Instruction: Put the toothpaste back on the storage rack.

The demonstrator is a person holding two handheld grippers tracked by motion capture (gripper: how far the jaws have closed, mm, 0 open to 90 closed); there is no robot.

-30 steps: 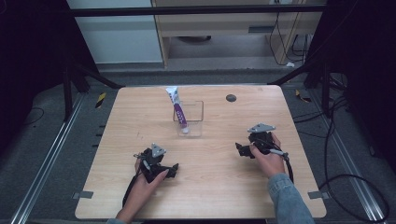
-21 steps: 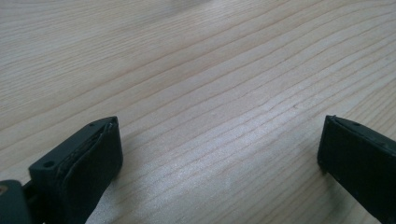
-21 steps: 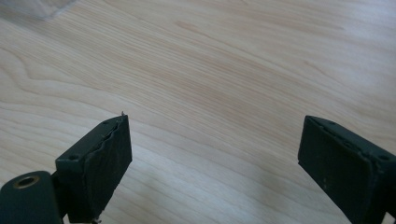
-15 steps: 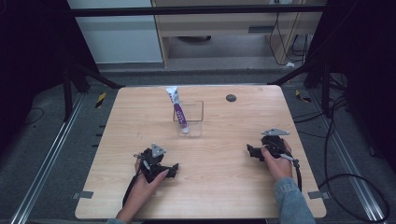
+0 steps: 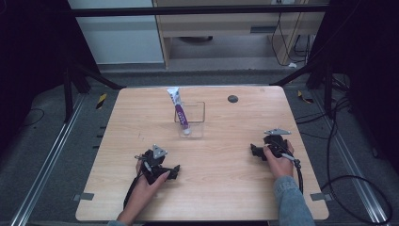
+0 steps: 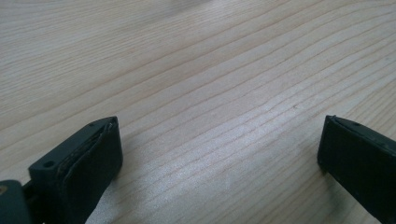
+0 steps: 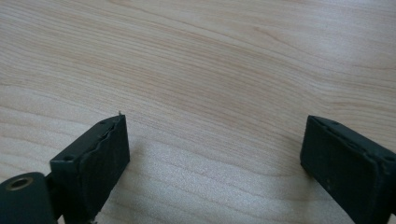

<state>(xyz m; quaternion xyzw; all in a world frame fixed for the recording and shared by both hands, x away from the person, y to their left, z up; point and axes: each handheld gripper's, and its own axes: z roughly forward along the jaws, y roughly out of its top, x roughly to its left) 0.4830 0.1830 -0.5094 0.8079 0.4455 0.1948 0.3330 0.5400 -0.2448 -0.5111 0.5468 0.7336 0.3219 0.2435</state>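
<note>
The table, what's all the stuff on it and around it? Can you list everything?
Tube: one, white and purple, leaning in the container, top end sticking out.
Clear container: one, see-through, far middle of the table.
Small round thing: one, dark, far right of centre; too small to name.
Table: one, light wood.
Left gripper: one, black, near left, open.
Right gripper: one, black, near right, open.
Hands: two, one holding each gripper.

On the light wooden table [image 5: 221, 188] in front of you, a clear container [image 5: 192, 123] stands at twelve o'clock from centre, a purple-and-white tube [image 5: 178, 107] leaning in it toward eleven. A small dark disc [image 5: 232, 98] lies at one o'clock, near the far edge.
</note>
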